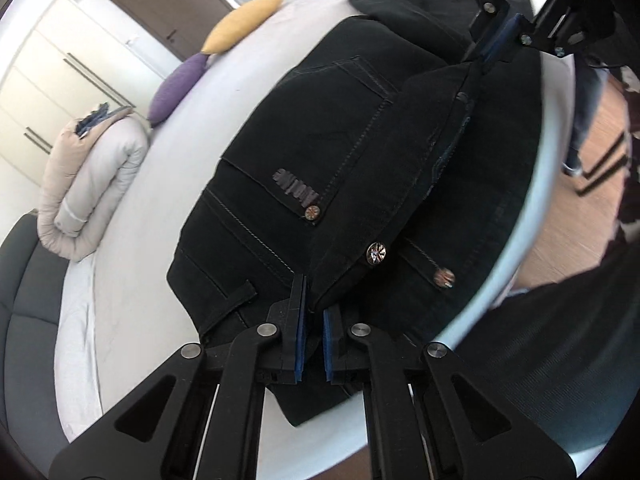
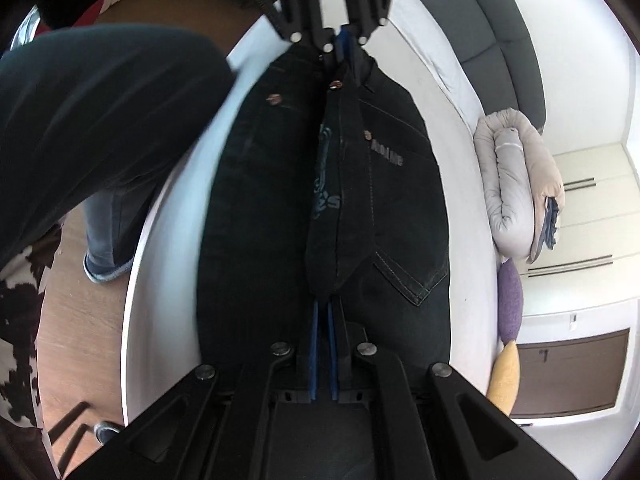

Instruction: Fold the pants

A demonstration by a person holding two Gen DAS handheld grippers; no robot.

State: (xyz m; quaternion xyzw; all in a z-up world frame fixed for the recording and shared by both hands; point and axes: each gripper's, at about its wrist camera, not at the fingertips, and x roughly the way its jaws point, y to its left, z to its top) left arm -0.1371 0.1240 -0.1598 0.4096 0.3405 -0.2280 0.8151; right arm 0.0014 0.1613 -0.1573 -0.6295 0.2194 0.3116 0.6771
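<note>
Closest, the left gripper (image 1: 314, 312) is clamped tight on the waistband of the black pants (image 1: 320, 152), which lie near the white bed's (image 1: 132, 300) edge, and the right gripper (image 2: 323, 312), opposite, pinches the same raised waistband fold.

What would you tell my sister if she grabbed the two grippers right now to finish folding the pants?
Left gripper: shut on the black jeans at the waistband.
Right gripper: shut on the same raised fold, opposite end.
The jeans lie on the white bed, near its edge, waist part doubled over.
Done: both ends gripped.
Left: lay the fold flat, release, then fold again.
</note>
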